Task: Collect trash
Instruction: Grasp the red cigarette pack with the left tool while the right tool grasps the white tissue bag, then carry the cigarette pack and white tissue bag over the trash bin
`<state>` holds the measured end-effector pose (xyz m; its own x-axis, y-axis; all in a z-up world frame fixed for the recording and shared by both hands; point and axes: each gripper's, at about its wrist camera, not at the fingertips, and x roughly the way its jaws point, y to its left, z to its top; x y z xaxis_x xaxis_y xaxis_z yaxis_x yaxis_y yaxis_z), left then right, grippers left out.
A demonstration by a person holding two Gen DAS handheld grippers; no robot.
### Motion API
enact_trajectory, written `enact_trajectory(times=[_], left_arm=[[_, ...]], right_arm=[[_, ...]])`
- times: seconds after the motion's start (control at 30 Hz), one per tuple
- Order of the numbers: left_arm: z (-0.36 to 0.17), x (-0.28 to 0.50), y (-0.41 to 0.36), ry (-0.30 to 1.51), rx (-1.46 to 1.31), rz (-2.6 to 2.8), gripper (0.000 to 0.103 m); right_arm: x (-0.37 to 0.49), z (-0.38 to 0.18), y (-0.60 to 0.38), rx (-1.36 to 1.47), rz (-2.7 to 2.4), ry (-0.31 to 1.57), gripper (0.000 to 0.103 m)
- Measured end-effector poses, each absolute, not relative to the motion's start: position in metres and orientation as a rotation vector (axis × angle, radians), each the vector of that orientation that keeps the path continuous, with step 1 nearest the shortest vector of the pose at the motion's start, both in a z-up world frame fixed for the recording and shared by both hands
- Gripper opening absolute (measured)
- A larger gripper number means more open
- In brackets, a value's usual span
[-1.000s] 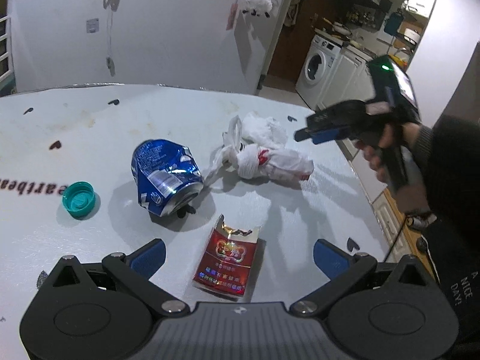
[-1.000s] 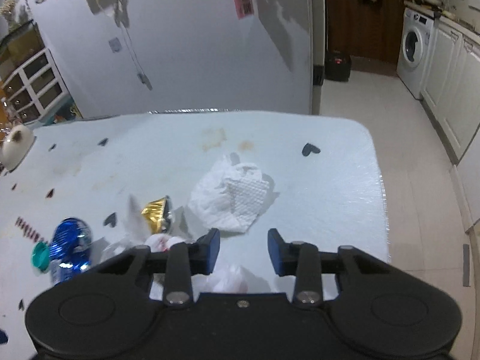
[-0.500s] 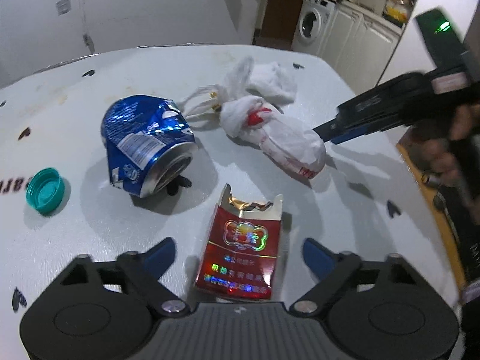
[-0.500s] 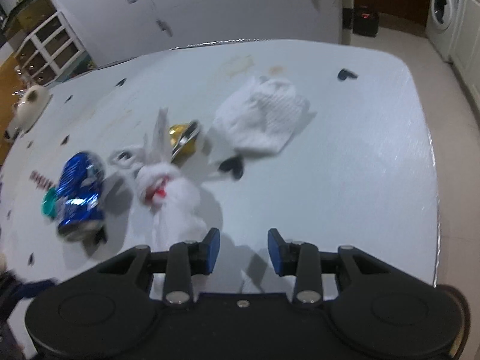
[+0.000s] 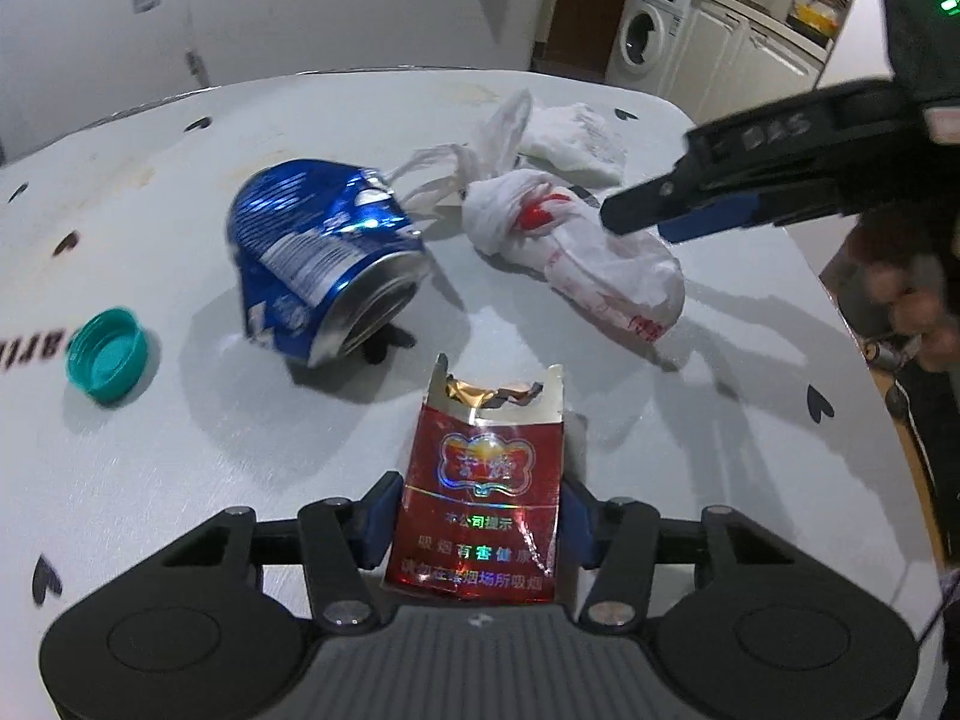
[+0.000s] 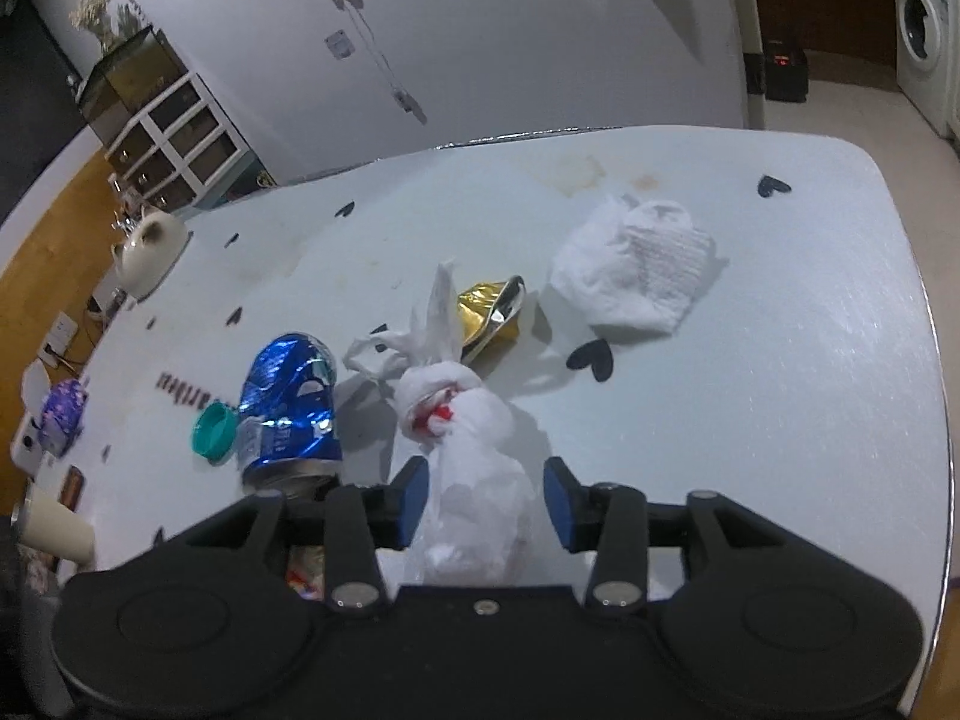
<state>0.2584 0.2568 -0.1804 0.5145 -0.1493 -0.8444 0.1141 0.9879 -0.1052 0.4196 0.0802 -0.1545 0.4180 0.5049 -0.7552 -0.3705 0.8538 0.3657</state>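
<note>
On the white table point(image 5: 150, 432) lie a torn red cigarette pack point(image 5: 480, 492), a crushed blue can point(image 5: 318, 264), a teal bottle cap point(image 5: 107, 355), a knotted white plastic bag point(image 5: 582, 252) and a crumpled white tissue point(image 5: 570, 141). My left gripper point(image 5: 471, 519) is shut on the cigarette pack, its blue pads against both sides. My right gripper point(image 6: 486, 501) is open, its fingers on either side of the knotted bag point(image 6: 474, 480); it also shows in the left wrist view point(image 5: 660, 222) over the bag. The can point(image 6: 291, 408), the cap point(image 6: 213, 431), a gold foil wrapper point(image 6: 489, 315) and the tissue point(image 6: 636, 276) show in the right wrist view.
A cream teapot point(image 6: 150, 249) stands at the table's far left edge. A purple packet point(image 6: 60, 420) and a cream cup point(image 6: 57, 531) are at the left. Black heart marks dot the tabletop. The table's right edge point(image 6: 936, 420) drops to the kitchen floor with a washing machine point(image 5: 645, 33) behind.
My left gripper has moved forward and closed from wide open onto the cigarette pack. My right gripper has moved down to the knotted bag, which now sits between its fingers.
</note>
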Motion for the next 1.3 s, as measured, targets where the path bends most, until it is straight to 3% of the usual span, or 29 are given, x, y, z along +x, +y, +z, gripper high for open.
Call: enact_trajectory(times=[0.3,0.43,0.57,0.73,1.3], left_arm=[[-0.171,0.233,0.274,1.003,-0.109,-0.085,0.054],[-0.168,0.228,0.276,0.997,-0.127,-0.049,0.054],[-0.162,0.225,0.276,0.982,-0.134,-0.024,0.054],[-0.152,0.221,0.274,0.958,-0.133,0.0,0.054],[-0.102,0.19,0.246,0.872,-0.128,0.02,0.054]], right_arm=[[0.429,-0.177,0.1,0.058,0.567,1.073,0.051],[0.418,-0.18,0.106,0.027,0.593,1.105,0.046],[0.401,-0.182,0.104,0.031,0.594,1.113,0.031],[0.372,-0.174,0.096,0.029,0.563,1.098,0.025],[0.293,-0.111,0.039,0.097,0.377,0.933,0.023]])
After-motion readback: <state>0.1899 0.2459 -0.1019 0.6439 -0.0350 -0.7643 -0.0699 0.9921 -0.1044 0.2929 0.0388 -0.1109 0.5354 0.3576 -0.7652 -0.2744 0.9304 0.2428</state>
